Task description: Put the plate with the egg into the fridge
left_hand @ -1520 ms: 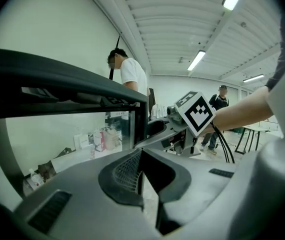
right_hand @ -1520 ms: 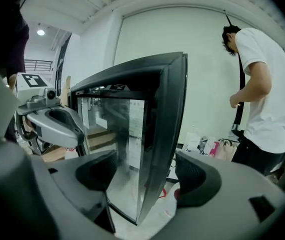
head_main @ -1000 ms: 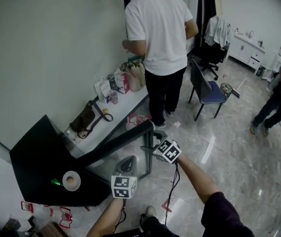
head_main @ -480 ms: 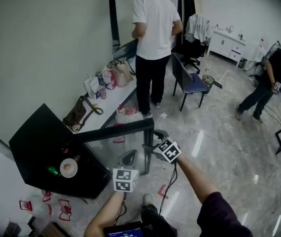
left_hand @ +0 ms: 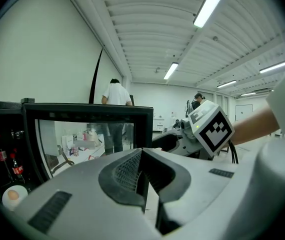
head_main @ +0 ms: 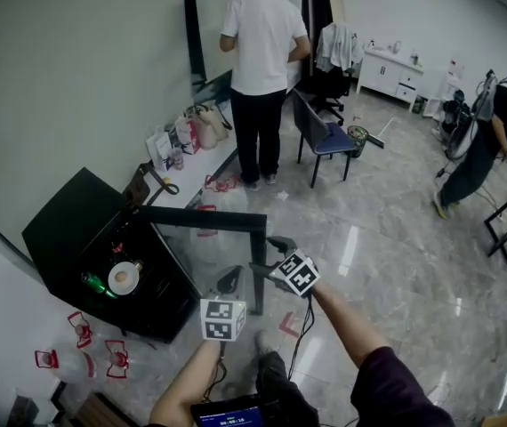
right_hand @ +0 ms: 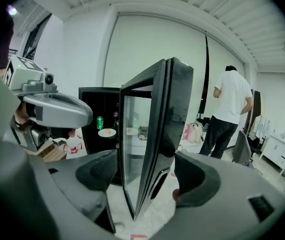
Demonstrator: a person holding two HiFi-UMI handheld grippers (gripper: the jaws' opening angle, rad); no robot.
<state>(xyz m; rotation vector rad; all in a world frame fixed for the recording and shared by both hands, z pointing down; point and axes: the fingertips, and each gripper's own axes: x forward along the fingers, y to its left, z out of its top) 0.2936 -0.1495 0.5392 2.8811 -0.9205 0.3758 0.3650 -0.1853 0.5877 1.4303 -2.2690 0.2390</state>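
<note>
1. While the black fridge (head_main: 67,238) stands with its glass door (head_main: 202,220) swung wide open, the plate (head_main: 111,284) with the egg (head_main: 124,277) sits inside it on a shelf.
2. A green can (head_main: 93,283) is just beside the plate, also inside the fridge.
3. The left hand-held gripper (left_hand: 142,156) has its jaws pressed tight together, and nothing is in them. It is held low, in front of the open door.
4. The right hand-held gripper (right_hand: 147,176) has its jaws wide apart. The free edge of the door stands between them. I cannot tell if the pads touch the door.
5. Seen from the right gripper view, the plate (right_hand: 106,132) is far back in the fridge, past the door, with the green can (right_hand: 100,122) next to it.
6. A person in a white shirt (head_main: 258,43) stands at a long white tabletop (head_main: 202,169) by the wall, and bags (head_main: 207,124) sit on it.
7. A blue chair (head_main: 333,138) is just behind that person.
8. Another person (head_main: 485,132) is well apart from them, on the shiny floor (head_main: 396,238) at the right.
</note>
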